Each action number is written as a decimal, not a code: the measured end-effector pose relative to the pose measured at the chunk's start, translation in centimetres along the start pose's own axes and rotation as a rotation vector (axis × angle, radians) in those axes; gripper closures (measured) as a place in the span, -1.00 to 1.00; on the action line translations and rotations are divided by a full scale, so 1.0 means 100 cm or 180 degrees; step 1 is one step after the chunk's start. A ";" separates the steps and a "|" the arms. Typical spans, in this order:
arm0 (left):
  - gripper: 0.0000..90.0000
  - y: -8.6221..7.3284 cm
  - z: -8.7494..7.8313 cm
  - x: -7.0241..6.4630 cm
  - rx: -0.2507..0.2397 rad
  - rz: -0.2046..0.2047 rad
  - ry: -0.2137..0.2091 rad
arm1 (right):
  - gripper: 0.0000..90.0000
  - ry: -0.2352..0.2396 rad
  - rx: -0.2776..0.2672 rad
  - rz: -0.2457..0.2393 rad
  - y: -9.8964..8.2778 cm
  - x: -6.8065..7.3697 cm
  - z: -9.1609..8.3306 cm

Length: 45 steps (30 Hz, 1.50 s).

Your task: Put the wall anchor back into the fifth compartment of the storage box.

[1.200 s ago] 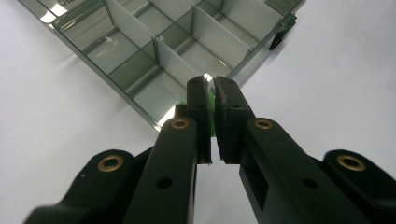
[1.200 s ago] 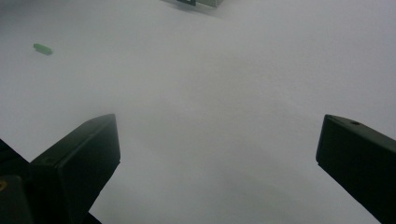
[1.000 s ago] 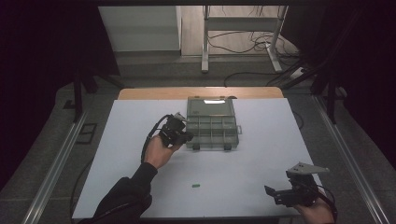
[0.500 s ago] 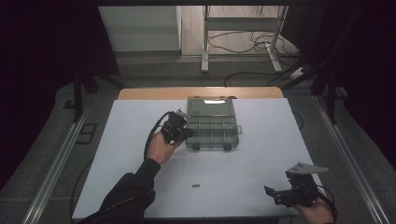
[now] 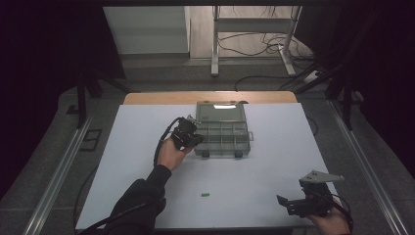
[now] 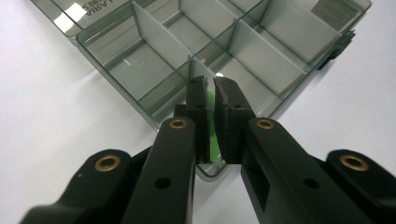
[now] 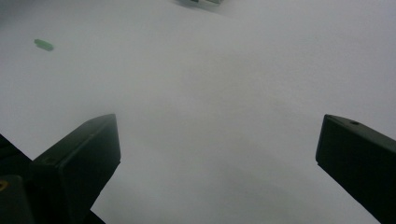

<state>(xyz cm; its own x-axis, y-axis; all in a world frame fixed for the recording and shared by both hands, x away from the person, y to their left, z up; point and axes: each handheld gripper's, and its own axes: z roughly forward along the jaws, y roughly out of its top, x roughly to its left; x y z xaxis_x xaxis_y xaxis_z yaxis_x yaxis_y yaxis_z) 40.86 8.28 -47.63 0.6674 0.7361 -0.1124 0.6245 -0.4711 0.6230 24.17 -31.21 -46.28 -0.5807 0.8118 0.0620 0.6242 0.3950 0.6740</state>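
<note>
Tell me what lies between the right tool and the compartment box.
Bare white table, seen in the high view, separates right tool and box; a green piece lies off to the side.

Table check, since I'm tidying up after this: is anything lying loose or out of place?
Yes: one small green piece lies alone on the white table, apart from the open compartment box. The left gripper pinches another green piece over the box.

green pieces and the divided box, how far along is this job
Done: the compartments in view hold no green piece. In hand: the left hand-held gripper is shut on a green piece at the near edge of the open divided box, apparently about to drop it in. Left: a second green piece lies loose on the white table; the right hand-held gripper waits open.
</note>
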 end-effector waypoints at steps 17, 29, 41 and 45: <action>0.72 -0.006 0.011 0.002 -0.0012 -0.0039 0.0013 | -0.99 0.0006 0.0004 -0.0004 0.000 0.000 0.000; 0.36 -0.012 -0.004 -0.002 -0.0082 -0.0063 -0.0017 | -0.99 0.0002 0.0007 -0.0004 0.000 0.000 0.000; 0.15 -0.026 -0.021 -0.007 -0.0103 -0.0040 -0.0041 | -0.99 -0.0002 0.0003 -0.0001 0.000 0.000 0.000; 0.10 -0.030 -0.027 -0.010 -0.0149 -0.0047 -0.0080 | -0.99 -0.0001 -0.0001 0.0003 0.000 0.000 0.000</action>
<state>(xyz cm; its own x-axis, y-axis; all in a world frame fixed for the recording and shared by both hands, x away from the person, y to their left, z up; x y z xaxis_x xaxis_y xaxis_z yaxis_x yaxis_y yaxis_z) 37.19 10.30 -47.27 0.6686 0.7302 -0.1410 0.6151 -0.4365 0.6566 24.16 -31.19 -46.27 -0.5799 0.8123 0.0625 0.6246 0.3940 0.6743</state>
